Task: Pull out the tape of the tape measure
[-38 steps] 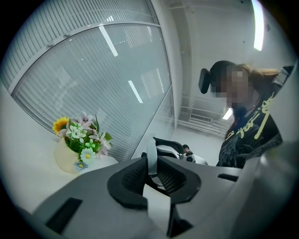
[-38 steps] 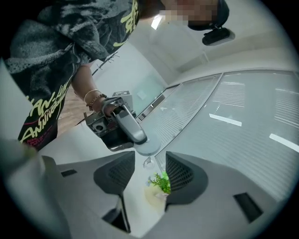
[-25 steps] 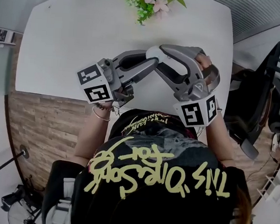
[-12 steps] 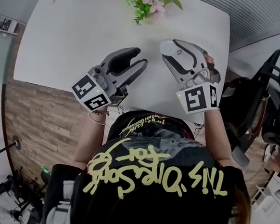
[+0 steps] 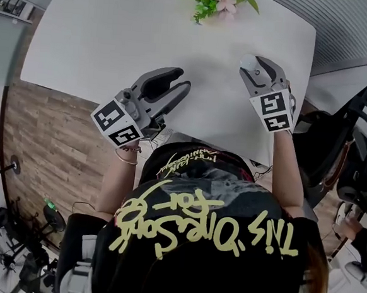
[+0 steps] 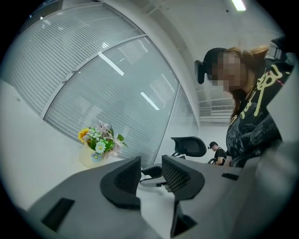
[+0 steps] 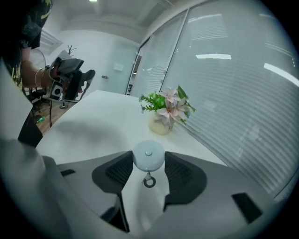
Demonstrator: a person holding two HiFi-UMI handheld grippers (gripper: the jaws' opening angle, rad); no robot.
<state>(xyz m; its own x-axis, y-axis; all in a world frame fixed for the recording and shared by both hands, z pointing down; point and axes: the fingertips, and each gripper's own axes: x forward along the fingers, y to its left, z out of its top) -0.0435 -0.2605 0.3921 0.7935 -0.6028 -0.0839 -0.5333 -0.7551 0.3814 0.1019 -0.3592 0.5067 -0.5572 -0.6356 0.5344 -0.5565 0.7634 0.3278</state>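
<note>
Since a second ago the two grippers have parted. Then their tips met over the middle of the desk [image 5: 116, 36]. Now the right gripper [image 5: 261, 65] has swung out toward the desk's right edge, and the left gripper [image 5: 184, 79] hangs back on the left, well apart from it.

Right gripper: jaws closed on the tape measure [image 7: 148, 158], a small round pale case pinched by its rim between the two pads, above the desk. Its pull ring [image 7: 149, 181] dangles just under the case, on the side facing back into the gripper. No length of tape shows.

Left gripper: jaws parted with nothing between them. They have just been closing a little.

Risks, as judged from here:
- The case is round and smooth and held only at two points on its rim. A tug on the ring could spin it or pop it out of the pads.
- The ring sits inside the throat of the right gripper. The left gripper coming in for it may foul the right jaws or miss so small a loop.
- The narrowing left jaws may nudge the ring aside instead of straddling it.
- If the ring slips mid-pull, the tape would likely snap back in.

Count:
- grippers, two
- tape measure, one
- pull ring, one
- desk, one
- vase of flowers [image 7: 163, 116], one, at the far edge of the desk
</note>
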